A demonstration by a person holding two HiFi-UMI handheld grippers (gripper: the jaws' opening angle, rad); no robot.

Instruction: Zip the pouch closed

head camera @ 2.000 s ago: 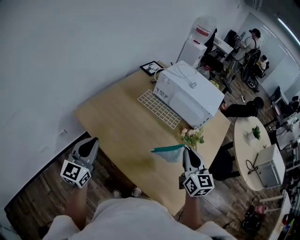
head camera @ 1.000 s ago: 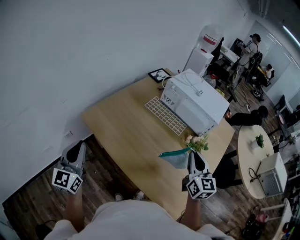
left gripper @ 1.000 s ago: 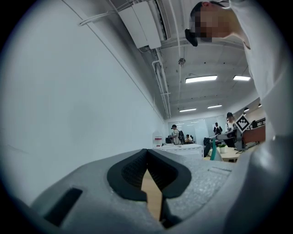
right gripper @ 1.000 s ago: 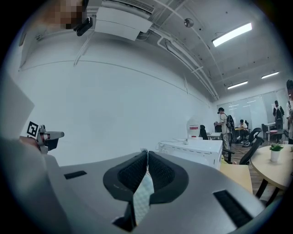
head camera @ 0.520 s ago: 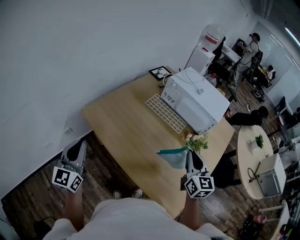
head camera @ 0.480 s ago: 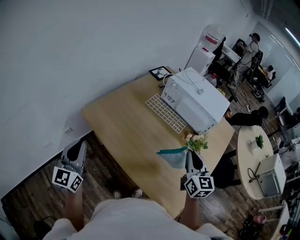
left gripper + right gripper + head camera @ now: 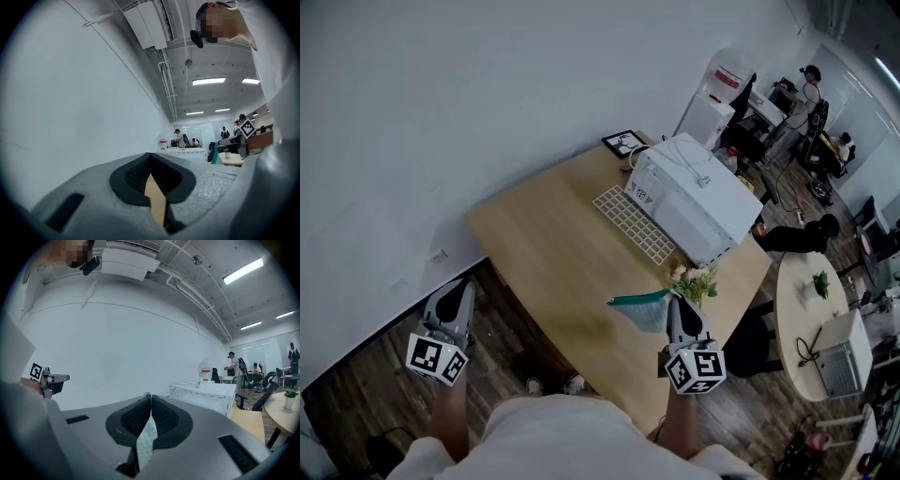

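Observation:
A mesh pouch (image 7: 639,309) with a teal zip edge hangs in the air over the near part of the wooden table (image 7: 546,251). My right gripper (image 7: 675,302) is shut on its right end. In the right gripper view the pale mesh (image 7: 145,442) is pinched between the pads of that gripper (image 7: 150,398). My left gripper (image 7: 457,289) is out to the left, above the dark floor and off the table's left edge. It is shut with nothing in it (image 7: 151,156). The left gripper view shows the teal pouch (image 7: 214,155) far off to the right.
On the table stand a white box-like appliance (image 7: 694,195), a white keyboard (image 7: 630,223), a small bunch of flowers (image 7: 694,278) close to the pouch, and a picture frame (image 7: 623,142). A water dispenser (image 7: 718,92) and a round table (image 7: 802,314) are to the right; people are at the back.
Since two seconds ago my left gripper has drifted a little left, away from the table edge. My right gripper still holds the pouch in about the same place.

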